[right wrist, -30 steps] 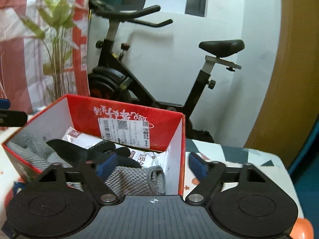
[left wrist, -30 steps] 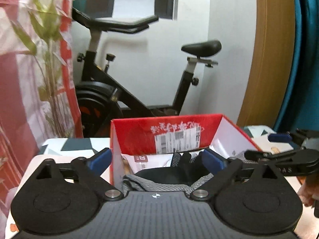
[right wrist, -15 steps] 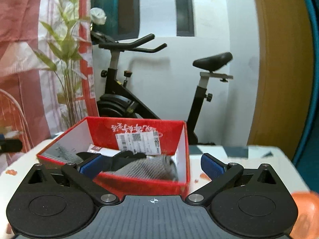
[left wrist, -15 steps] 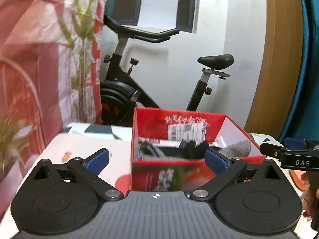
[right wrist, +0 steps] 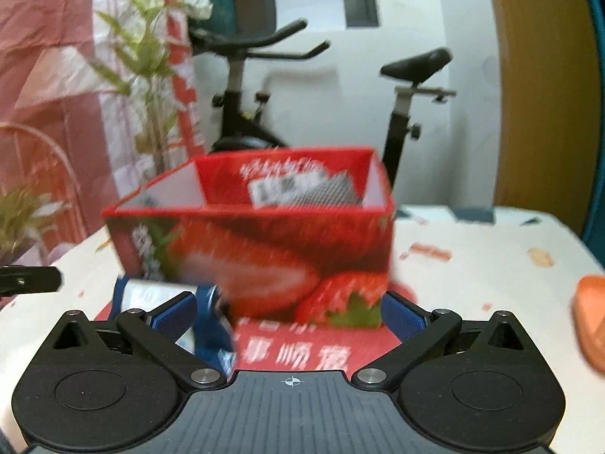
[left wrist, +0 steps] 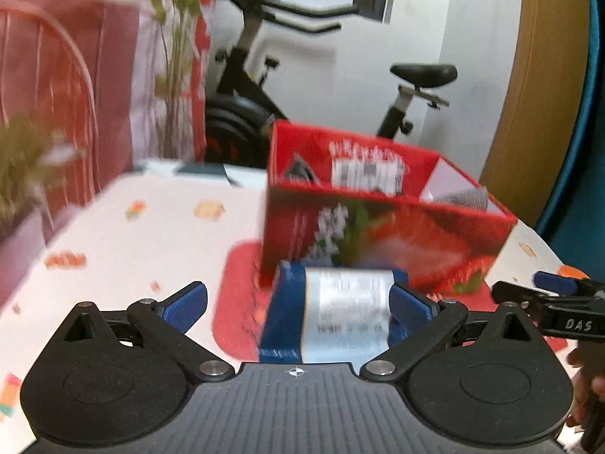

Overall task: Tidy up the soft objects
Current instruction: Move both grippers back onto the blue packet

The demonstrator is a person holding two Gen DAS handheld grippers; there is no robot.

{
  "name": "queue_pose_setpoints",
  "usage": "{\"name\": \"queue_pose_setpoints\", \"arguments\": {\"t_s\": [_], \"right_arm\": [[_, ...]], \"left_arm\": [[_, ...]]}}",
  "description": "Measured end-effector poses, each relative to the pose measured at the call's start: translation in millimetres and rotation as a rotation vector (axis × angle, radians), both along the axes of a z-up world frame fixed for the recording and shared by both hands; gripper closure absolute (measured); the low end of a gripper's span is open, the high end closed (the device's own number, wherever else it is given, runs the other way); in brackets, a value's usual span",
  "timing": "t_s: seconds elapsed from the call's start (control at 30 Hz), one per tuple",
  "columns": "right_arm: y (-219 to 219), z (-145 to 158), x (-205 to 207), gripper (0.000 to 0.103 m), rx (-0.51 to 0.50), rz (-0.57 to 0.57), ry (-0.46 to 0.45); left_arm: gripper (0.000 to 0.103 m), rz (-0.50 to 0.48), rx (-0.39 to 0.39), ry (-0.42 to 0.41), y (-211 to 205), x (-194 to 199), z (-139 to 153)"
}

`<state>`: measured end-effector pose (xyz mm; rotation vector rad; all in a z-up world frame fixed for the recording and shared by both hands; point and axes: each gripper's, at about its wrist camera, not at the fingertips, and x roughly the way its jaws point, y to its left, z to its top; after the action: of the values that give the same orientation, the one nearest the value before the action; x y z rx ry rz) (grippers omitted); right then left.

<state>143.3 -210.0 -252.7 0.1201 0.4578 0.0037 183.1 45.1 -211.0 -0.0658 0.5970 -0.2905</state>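
Note:
A red strawberry-print box (left wrist: 385,234) stands open-topped on a red mat (left wrist: 238,302); grey knitted cloth (left wrist: 465,200) shows over its rim at the right. A blue-and-white packet (left wrist: 340,310) lies in front of the box. My left gripper (left wrist: 298,304) is open and low before the packet, with its right pad beside the packet's edge and its left pad well clear. In the right wrist view the box (right wrist: 264,249), the grey cloth (right wrist: 329,193) and the packet (right wrist: 159,295) appear again. My right gripper (right wrist: 289,308) stands wide open before the box, holding nothing.
The table (left wrist: 132,249) has a white patterned cloth. An orange object (right wrist: 590,317) lies at the right edge. Behind the table stand an exercise bike (right wrist: 242,87), a leafy plant (right wrist: 151,68) and a pink curtain (left wrist: 56,56). A wooden frame (right wrist: 540,87) rises at the right.
Both grippers have drawn back from over the box and sunk, so its front face now shows. The blue-and-white packet has come into view. The right jaws have spread a little wider.

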Motion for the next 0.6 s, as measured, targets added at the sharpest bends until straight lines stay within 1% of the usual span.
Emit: {"name": "queue_pose_setpoints", "arguments": {"t_s": [0.07,0.17,0.3,0.37,0.43,0.53,0.6], "right_arm": [[4,-9,1,0.001,0.002,0.021,0.025],[13,-17,3,0.002,-0.01,0.05,0.044],[19,-26,8,0.007,-0.01,0.08,0.071],[20,-30,12,0.01,-0.006,0.092,0.086],[23,-36,16,0.014,-0.008,0.108,0.105],[27,-40,24,0.016,-0.017,0.136,0.118],[30,-41,29,0.017,-0.007,0.157,0.123]], "left_arm": [[0.0,-0.005,-0.015,0.02,2,3,-6],[0.0,0.001,-0.017,0.039,4,7,-15],[0.002,0.005,-0.035,0.073,8,11,-30],[0.007,0.005,-0.044,0.087,9,16,-38],[0.023,-0.008,-0.049,0.095,9,24,-41],[0.031,-0.019,-0.049,0.104,10,37,-45],[0.032,-0.035,-0.062,0.112,11,46,-48]]}}
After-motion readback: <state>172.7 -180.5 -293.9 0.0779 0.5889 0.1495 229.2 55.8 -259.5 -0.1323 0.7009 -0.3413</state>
